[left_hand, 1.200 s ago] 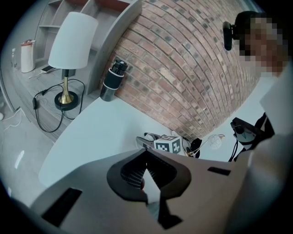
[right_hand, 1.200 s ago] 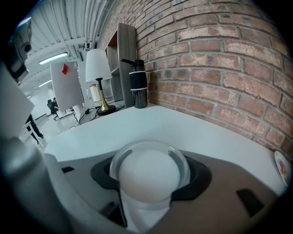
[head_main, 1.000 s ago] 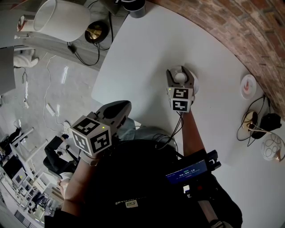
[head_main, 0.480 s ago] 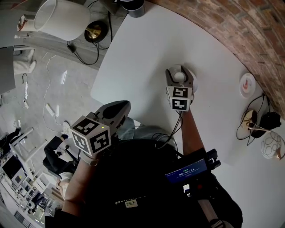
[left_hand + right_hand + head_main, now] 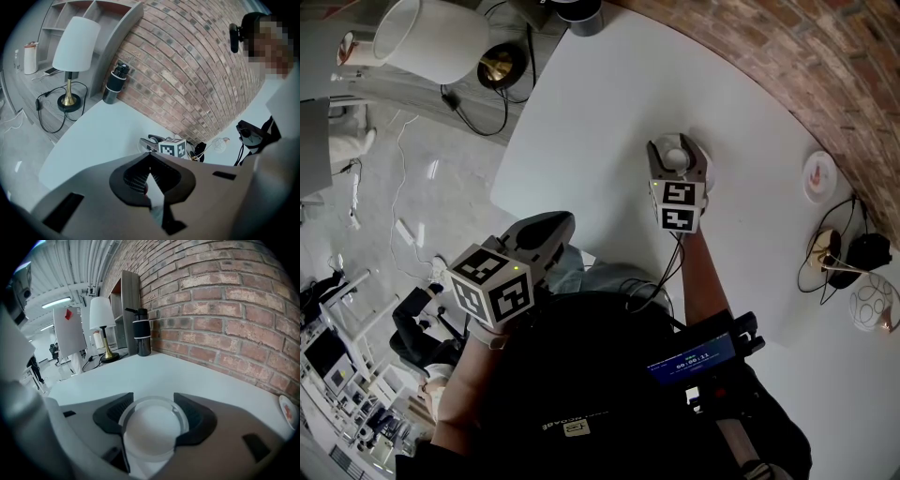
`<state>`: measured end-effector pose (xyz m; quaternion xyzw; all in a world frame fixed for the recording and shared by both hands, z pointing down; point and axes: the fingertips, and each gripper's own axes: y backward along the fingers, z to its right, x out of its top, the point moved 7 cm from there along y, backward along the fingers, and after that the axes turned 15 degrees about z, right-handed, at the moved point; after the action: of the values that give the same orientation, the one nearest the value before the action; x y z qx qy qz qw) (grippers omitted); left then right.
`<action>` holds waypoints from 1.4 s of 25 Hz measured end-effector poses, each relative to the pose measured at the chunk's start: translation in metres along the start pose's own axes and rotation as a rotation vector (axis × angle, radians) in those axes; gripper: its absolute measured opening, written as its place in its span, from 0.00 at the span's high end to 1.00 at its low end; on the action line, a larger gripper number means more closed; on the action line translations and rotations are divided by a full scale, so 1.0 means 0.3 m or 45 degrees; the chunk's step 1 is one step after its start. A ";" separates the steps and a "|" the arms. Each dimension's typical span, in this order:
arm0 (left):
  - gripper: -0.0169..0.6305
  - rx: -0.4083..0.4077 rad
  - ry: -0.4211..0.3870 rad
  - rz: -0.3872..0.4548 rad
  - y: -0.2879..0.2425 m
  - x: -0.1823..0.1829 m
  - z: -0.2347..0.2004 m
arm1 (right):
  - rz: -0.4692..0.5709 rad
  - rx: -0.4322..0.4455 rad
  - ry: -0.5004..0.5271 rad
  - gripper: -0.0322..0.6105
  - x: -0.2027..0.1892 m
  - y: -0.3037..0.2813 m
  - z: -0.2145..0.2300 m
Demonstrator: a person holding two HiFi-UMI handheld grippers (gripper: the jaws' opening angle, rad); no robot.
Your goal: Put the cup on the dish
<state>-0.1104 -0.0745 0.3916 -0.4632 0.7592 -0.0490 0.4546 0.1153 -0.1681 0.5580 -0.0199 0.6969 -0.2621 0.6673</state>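
Observation:
A white cup (image 5: 152, 428) sits between the jaws of my right gripper (image 5: 152, 404), which is shut on its sides. From the head view, this gripper (image 5: 677, 148) and the cup (image 5: 678, 158) are over the middle of the round white table (image 5: 600, 103). The dish (image 5: 820, 176), small and white with a red mark, lies to the right near the brick wall; it also shows at the right edge of the right gripper view as the dish (image 5: 287, 411). My left gripper (image 5: 555, 228) hangs off the table's near edge, close to my body, jaws together on nothing (image 5: 149, 161).
A black tumbler (image 5: 581, 14) stands at the table's far edge, and a white-shaded lamp (image 5: 431, 42) stands on the floor beyond it. Cables and small dark objects (image 5: 844, 255) lie on the table right of the dish. A brick wall (image 5: 225, 301) borders the far side.
My right gripper with the cup has shifted slightly away from me across the table. The left gripper has not moved.

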 end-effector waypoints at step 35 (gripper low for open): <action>0.97 -0.086 -0.043 0.064 0.053 0.028 0.027 | 0.193 -0.080 0.044 0.56 0.260 0.125 0.011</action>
<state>-0.1163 -0.0691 0.3736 -0.4596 0.7641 -0.0041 0.4526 0.1220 -0.1664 0.4715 0.0165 0.7157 -0.1890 0.6722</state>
